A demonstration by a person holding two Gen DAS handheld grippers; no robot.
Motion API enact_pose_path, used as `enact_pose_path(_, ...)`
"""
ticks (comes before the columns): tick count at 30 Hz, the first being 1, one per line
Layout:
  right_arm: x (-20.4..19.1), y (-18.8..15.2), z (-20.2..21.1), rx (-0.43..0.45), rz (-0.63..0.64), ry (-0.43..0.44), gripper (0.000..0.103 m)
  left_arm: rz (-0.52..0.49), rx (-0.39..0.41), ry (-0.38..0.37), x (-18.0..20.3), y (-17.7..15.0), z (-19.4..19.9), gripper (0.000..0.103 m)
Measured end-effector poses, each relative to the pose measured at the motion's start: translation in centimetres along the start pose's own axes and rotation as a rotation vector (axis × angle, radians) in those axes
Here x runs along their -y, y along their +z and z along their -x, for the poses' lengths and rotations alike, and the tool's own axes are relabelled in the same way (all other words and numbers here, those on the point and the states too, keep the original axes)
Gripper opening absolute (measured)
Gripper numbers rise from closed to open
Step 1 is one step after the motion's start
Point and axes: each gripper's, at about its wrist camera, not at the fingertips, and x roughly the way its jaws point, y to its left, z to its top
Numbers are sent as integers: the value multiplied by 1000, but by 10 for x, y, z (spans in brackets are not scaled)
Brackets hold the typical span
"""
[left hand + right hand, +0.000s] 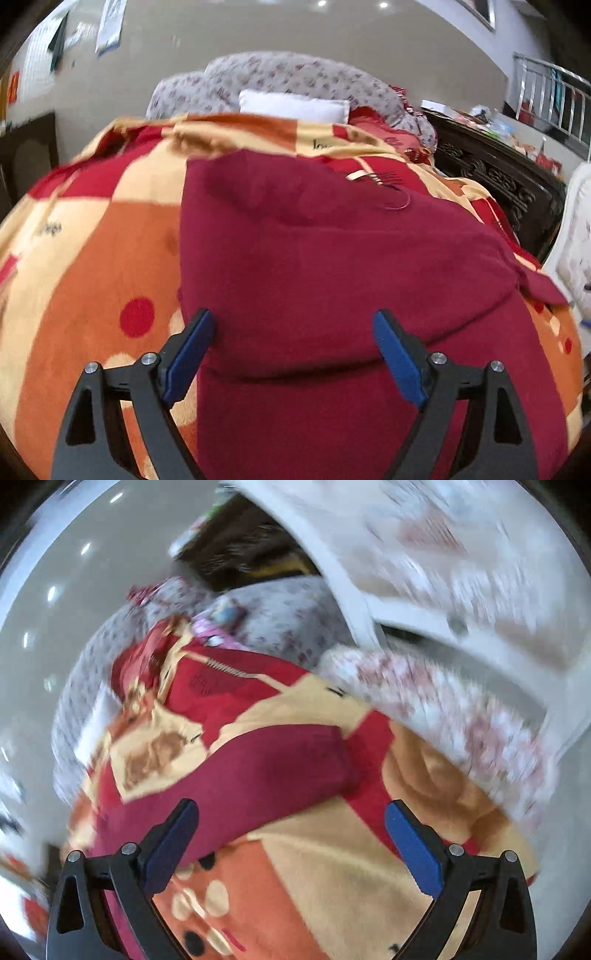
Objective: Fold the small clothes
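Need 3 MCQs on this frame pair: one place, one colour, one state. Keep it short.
1. Where does the garment lie?
A. on the patterned blanket
B. on the dark carved furniture
C. on the floor

2. What colour is the garment?
A. white
B. maroon
C. grey

3. How do the left claw's jaws stand?
A. shut on the garment
B. shut on nothing
C. apart, pads off the cloth

Answers:
1 A: the blanket shows around the garment on both sides.
2 B: it is plain dark red all over, against the orange, cream and red blanket.
3 C: the blue pads stand wide apart with nothing pinched between them.
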Motion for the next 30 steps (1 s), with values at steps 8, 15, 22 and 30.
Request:
enact_pose_path(8, 31, -5, -47, -106, -196, 153, 93, 9, 5, 15, 0, -8, 6, 87)
enact_pose_path(15, 41, 10, -54, -52, -216, 230, 46, 22, 3, 15, -1, -8, 5, 87)
enact_pose_path(22, 49, 5, -53, 12, -227, 217, 24, 47, -3, 23, -7, -9, 3, 87)
enact_pose_path(30, -33, 1, -16, 126, 15, 181, 8, 91, -2, 20, -17, -10, 5, 87)
